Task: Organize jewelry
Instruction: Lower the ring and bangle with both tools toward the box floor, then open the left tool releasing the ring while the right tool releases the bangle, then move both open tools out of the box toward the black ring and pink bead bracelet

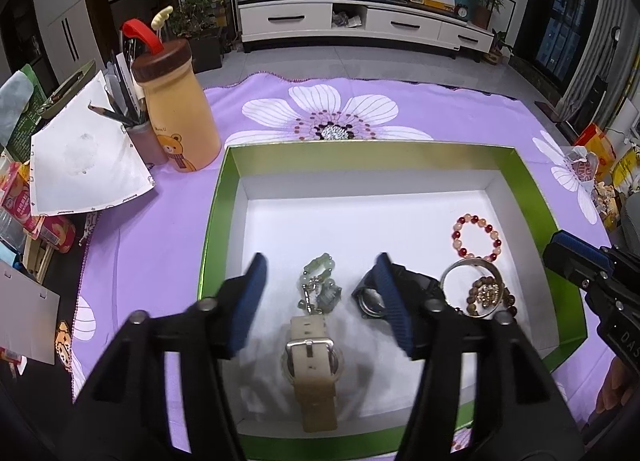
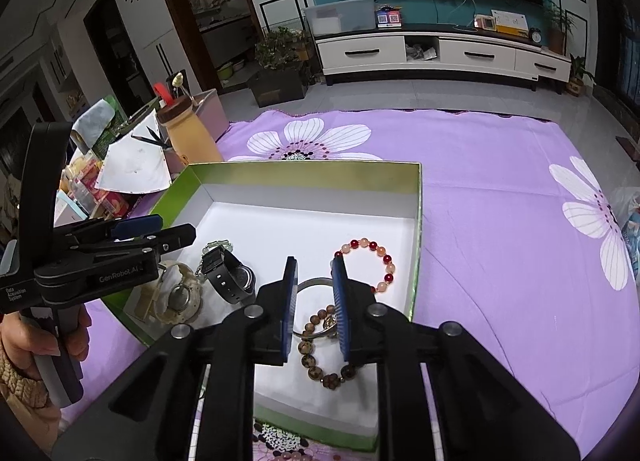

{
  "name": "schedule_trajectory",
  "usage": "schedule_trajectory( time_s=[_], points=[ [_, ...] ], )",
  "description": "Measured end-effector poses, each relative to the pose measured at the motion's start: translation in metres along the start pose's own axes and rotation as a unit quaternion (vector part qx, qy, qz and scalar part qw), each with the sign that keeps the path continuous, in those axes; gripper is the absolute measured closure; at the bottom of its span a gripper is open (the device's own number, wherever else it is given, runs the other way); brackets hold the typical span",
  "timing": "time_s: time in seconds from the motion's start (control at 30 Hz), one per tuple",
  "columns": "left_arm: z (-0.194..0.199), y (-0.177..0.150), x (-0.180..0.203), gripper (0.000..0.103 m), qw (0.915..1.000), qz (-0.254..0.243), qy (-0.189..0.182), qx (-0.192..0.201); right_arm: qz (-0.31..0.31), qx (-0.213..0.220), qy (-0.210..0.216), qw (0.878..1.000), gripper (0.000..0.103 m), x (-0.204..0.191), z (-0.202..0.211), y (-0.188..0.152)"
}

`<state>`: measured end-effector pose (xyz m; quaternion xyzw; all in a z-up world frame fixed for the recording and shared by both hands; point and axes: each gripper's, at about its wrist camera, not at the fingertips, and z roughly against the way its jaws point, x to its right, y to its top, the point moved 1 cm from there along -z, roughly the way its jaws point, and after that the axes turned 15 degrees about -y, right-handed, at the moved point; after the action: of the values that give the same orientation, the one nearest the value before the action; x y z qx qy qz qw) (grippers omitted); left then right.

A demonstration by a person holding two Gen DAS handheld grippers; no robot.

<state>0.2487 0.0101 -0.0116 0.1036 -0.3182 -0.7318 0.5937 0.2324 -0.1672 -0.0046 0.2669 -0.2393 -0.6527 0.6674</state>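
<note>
All the jewelry sits inside the green box, on its white floor, which lies on the purple flowered cloth. Front and centre in the left wrist view is the cream watch, buckle up, strap running toward the camera. Just beyond it, touching its far end, lies the pale green bead charm. To the right is the black watch, partly hidden behind a blue pad. Further right again, the silver bangle and the brown bead bracelet overlap each other, and the red and peach bead bracelet lies flat by the box's right wall, just beyond the bangle.

The left gripper hangs over the cream watch and the charm, jaws spread wide, nothing between them. The right gripper is over the bangle and the brown beads, its blue pads set close with a narrow gap; whether it touches either piece, I can't tell, and nothing is clearly held.

Off to the left of the box stand a tan bear bottle with a brown lid, a pencil cup and a white sheet of paper.
</note>
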Motion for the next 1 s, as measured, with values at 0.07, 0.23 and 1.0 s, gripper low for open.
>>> schedule_trajectory(
  time_s=[0.07, 0.23, 1.0],
  points=[
    [0.004, 0.000, 0.004, 0.034, 1.0000, -0.004, 0.003, 0.004, -0.004, 0.003, -0.001, 1.000, 0.081, 0.002, 0.005, -0.001],
    [0.016, -0.003, 0.007, 0.017, 0.9999, -0.005, 0.009, 0.012, -0.025, 0.008, 0.005, 1.000, 0.056, 0.013, 0.021, -0.005],
    [0.112, -0.088, 0.032, 0.002, 0.9945, 0.025, -0.055, 0.085, -0.054, -0.017, 0.023, 0.998, 0.041, 0.030, 0.081, -0.089]
  ],
)
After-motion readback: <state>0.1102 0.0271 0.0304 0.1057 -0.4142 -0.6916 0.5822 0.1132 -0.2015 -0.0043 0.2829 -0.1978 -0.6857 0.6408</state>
